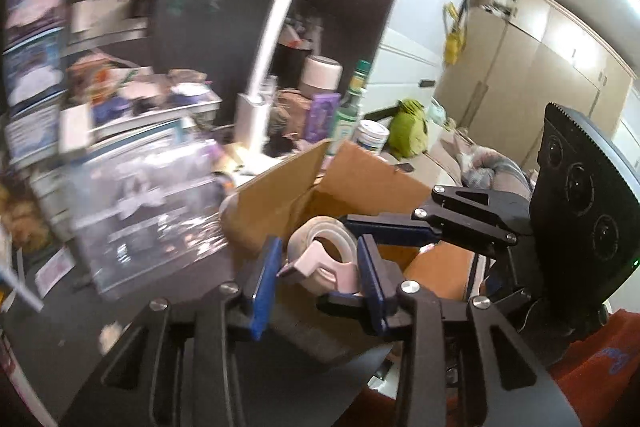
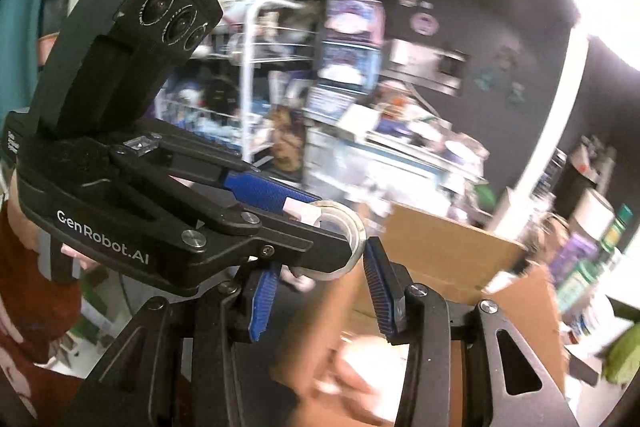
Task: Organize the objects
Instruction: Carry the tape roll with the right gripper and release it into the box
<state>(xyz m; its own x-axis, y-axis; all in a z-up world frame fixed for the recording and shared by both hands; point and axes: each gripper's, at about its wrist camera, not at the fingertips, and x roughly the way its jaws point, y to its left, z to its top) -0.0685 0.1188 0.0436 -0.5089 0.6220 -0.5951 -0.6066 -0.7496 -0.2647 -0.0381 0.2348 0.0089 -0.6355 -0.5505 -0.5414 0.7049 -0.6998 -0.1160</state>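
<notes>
- Gripping a tape dispenser (image 1: 324, 259): left gripper (image 1: 318, 247), blue pads pressed on either side of the pale pink holder, clear roll upright between them.
- Held off the dark desk (image 1: 60, 327), in front of the open cardboard box (image 1: 380, 179) and over its near edge, flaps standing up behind.
- Seen from the right wrist view too: same roll clamped at the left gripper's tips, just beyond the right gripper's own fingers.
- Right gripper (image 2: 322, 259): pads apart by a moderate gap, nothing pressed between them; below, only a blurred pinkish shape, too smeared to name.
- In the left wrist view, reaching in from the right edge, fingertips over the box's opening, just beside the roll; touching or not, cannot tell.
- Behind the box, toward the desk's far edge: green bottle (image 1: 352, 107), purple carton (image 1: 322, 115) to its left, white tub (image 1: 372, 137) to its right, green plush toy (image 1: 408, 127) beyond that.
- On the desk's left side: clear plastic case (image 1: 148, 203), heavily blurred, with stacked boxes and clutter behind it.
- At the lower right corner of the left wrist view: an orange sleeve (image 1: 592, 367).
</notes>
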